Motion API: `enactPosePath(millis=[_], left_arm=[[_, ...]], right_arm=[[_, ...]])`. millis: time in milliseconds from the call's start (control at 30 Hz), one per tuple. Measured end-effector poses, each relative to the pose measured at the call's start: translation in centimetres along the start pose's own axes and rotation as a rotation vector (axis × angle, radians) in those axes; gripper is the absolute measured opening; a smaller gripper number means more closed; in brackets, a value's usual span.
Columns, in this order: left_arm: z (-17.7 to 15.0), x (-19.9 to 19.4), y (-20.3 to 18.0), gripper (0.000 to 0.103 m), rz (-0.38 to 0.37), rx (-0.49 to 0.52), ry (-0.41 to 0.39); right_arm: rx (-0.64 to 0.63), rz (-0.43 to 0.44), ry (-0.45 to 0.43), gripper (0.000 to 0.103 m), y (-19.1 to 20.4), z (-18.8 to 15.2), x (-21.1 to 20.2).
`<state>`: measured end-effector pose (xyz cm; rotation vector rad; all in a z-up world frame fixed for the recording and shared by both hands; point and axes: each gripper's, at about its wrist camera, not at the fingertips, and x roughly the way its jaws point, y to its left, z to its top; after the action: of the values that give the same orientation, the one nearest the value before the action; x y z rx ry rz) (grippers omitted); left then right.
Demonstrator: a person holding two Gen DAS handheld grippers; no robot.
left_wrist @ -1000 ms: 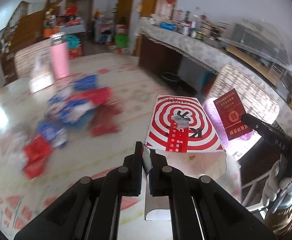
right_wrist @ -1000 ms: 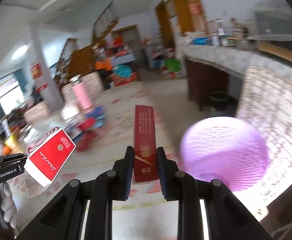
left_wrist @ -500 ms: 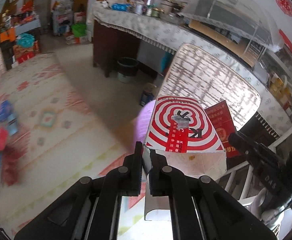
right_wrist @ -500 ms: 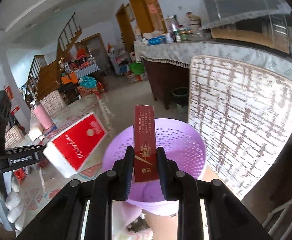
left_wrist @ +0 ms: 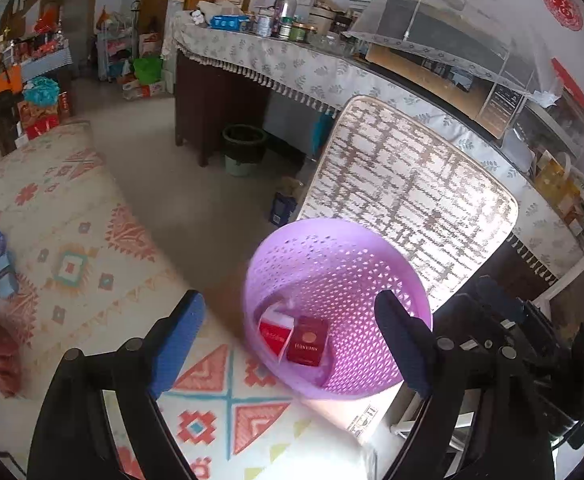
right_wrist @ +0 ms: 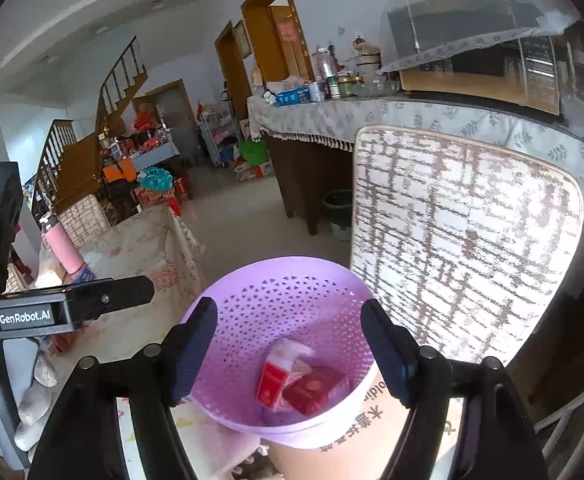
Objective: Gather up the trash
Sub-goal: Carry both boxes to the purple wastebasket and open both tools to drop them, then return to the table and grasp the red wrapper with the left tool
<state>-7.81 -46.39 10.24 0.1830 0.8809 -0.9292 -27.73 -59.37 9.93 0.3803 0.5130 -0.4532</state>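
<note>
Pink bottle only in the right wrist view.

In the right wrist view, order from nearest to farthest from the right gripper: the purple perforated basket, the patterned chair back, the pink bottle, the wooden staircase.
1. Purple perforated basket, directly below the right gripper.
2. Patterned chair back, right, behind the basket.
3. Pink bottle, left, on the table.
4. Wooden staircase, far left background.

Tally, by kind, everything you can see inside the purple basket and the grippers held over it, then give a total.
Red and white cartons in the purple basket: 1, the red and white carton
Dark red packs: 1, the dark red pack
Open grippers above the basket: 2, the left gripper and the right gripper
Total: 4
</note>
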Motion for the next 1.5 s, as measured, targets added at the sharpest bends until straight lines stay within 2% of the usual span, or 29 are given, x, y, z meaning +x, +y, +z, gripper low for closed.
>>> enactPosePath(millis=[400,600,833,900,1067,1133,1267,1367,1400,1433,1500], left_arm=[[-4.9,-8.1,4.9,0.086,0.093,-0.057,-0.054],[-8.0,-13.9,9.7,0.086,0.161,-0.141,-0.109],[-12.3,-19.7,16.0,0.086,0.323,-0.167,-0.152],[-13.7,-21.0,18.7,0.086,0.41,-0.163,-0.158],[-15.9,-22.0,25.6,0.086,0.539,-0.175,-0.129],[-16.7,-21.1,28.7,0.086,0.599,-0.19,-0.084],[-17.6,-18.1,32.4,0.086,0.536,-0.216,0.014],[-17.9,-16.2,33.7,0.085,0.548,-0.232,0.055],[-18.0,-15.9,33.8,0.081,0.526,-0.243,0.067],[-18.2,-15.5,33.9,0.07,0.432,-0.277,0.089],[-18.5,-15.2,33.4,0.063,0.269,-0.306,0.109]], right_arm=[[-0.083,0.105,0.05,0.079,7.4,-2.4,0.3],[-0.135,0.177,0.091,0.079,12.2,-4.2,0.7],[-0.227,0.246,0.117,0.081,18.0,-6.2,0.3],[-0.249,0.263,0.129,0.082,19.5,-6.8,0.3],[-0.275,0.29,0.158,0.082,22.1,-7.9,0.9],[-0.268,0.304,0.179,0.082,22.9,-8.3,1.3],[-0.254,0.322,0.221,0.082,24.4,-9.1,2.3],[-0.262,0.325,0.228,0.082,25.0,-9.3,2.4],[-0.269,0.324,0.227,0.082,25.2,-9.3,2.3],[-0.277,0.323,0.225,0.082,25.4,-9.4,2.3],[-0.281,0.323,0.227,0.082,25.5,-9.5,2.2]])
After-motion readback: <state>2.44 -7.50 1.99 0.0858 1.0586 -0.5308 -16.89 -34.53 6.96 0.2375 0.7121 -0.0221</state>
